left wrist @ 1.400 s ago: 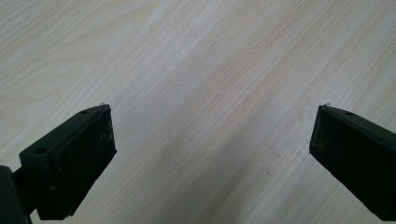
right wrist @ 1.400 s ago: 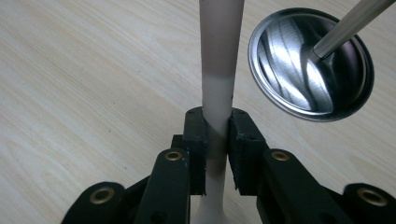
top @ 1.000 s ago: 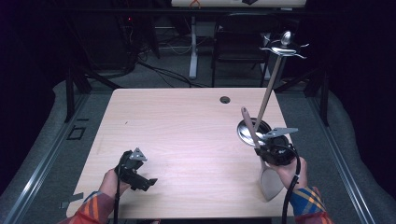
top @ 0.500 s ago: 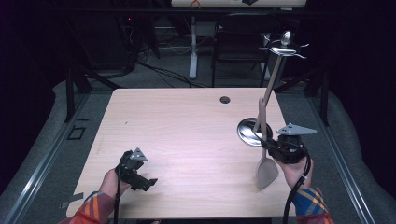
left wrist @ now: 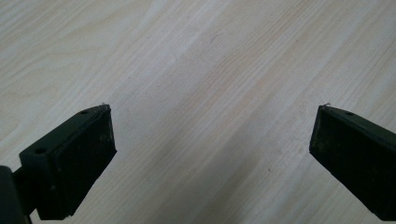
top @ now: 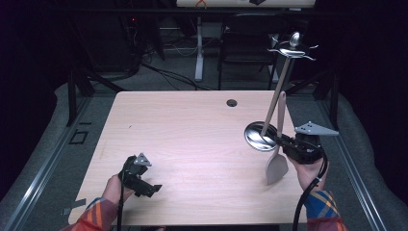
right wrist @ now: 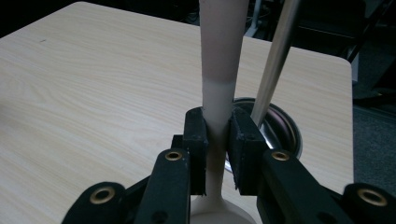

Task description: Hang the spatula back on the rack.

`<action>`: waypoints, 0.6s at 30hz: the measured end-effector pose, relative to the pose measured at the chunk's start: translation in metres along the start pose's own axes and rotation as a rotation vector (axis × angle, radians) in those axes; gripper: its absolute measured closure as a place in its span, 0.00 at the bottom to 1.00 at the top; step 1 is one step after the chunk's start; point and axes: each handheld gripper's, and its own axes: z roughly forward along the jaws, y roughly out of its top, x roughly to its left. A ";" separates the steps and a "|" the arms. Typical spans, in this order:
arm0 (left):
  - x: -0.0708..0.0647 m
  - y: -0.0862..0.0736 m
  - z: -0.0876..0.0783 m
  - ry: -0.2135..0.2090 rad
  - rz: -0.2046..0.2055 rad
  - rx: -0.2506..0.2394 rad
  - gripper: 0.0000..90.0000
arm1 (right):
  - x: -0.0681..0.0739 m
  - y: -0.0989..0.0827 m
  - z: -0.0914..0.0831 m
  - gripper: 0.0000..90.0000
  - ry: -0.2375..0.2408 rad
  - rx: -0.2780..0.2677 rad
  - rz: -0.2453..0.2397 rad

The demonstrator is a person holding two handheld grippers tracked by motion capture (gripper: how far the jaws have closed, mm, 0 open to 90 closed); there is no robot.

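pale wood table [top: 192, 144], right gripper [right wrist: 217, 140] clamped on beige plastic spatula [top: 277, 159] handle, blade hanging down; left gripper [left wrist: 212, 140] gaping wide.

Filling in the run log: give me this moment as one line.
left gripper: open, over bare table | right gripper: shut on beige spatula, handle up | steel hook stand: beside spatula

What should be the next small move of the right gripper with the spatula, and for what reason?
Probably raise the spatula toward the hooks at the top of the metal stand. The right gripper is shut on its handle, blade end down beside the stand's round base, and the hooks are well above it. The left gripper is open over bare table, so it looks idle.
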 end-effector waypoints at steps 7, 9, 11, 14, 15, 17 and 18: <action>-0.001 0.000 0.001 -0.001 -0.001 0.003 0.00 | -0.016 0.012 -0.008 0.87 -0.048 -0.024 0.013; 0.000 0.000 0.001 -0.004 -0.003 0.000 0.00 | -0.019 0.014 -0.009 0.87 -0.055 -0.027 0.016; 0.000 0.000 0.001 -0.001 -0.002 0.003 0.00 | -0.024 0.018 -0.013 0.87 -0.069 -0.036 0.018; 0.000 0.001 0.002 -0.008 -0.001 0.007 0.00 | -0.028 0.022 -0.015 0.87 -0.076 -0.041 0.019; -0.001 0.001 0.002 -0.005 0.000 0.009 0.00 | -0.029 0.023 -0.016 0.87 -0.078 -0.041 0.020; -0.001 0.001 0.002 -0.004 0.001 0.009 0.00 | -0.031 0.025 -0.016 0.87 -0.081 -0.045 0.022; -0.001 0.001 0.002 -0.002 -0.003 0.007 0.00 | -0.034 0.027 -0.018 0.87 -0.088 -0.046 0.022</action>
